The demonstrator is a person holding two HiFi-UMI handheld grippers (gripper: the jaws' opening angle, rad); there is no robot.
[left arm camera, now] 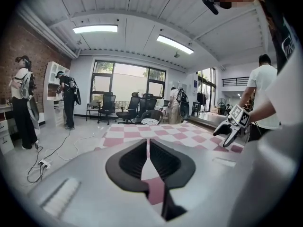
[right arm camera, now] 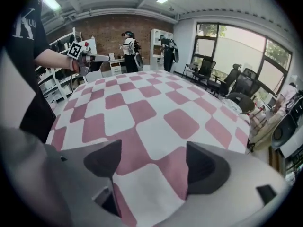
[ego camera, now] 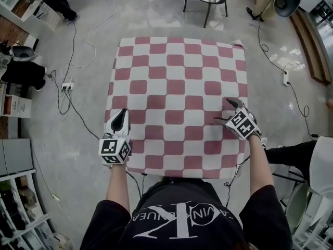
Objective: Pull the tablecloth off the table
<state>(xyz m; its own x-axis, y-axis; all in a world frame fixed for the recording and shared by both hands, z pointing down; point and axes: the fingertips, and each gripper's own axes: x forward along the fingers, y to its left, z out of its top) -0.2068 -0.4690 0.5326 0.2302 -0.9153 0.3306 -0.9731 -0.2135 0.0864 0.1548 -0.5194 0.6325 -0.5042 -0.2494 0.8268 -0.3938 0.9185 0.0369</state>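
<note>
Head view: checked tablecloth [ego camera: 177, 87] lay flat, covering whole tabletop. Left gripper [ego camera: 122, 113] sat at cloth's near left edge. Right gripper [ego camera: 227, 112] was over cloth's right side.

Left gripper view: left gripper [left arm camera: 147, 143] jaws drawn nearly together, only thin slit between; unclear whether cloth pinched. Tablecloth [left arm camera: 165, 131] stretched ahead, right gripper [left arm camera: 223, 135] above its far side.

Right gripper view: right gripper [right arm camera: 151, 160] jaws spread wide, holding nothing, tablecloth [right arm camera: 142, 108] smooth beneath them. Left gripper [right arm camera: 105, 57] at opposite edge.

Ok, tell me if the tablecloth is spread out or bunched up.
Spread out: the tablecloth lies flat as a full checkered square, with no bunching visible.
</note>
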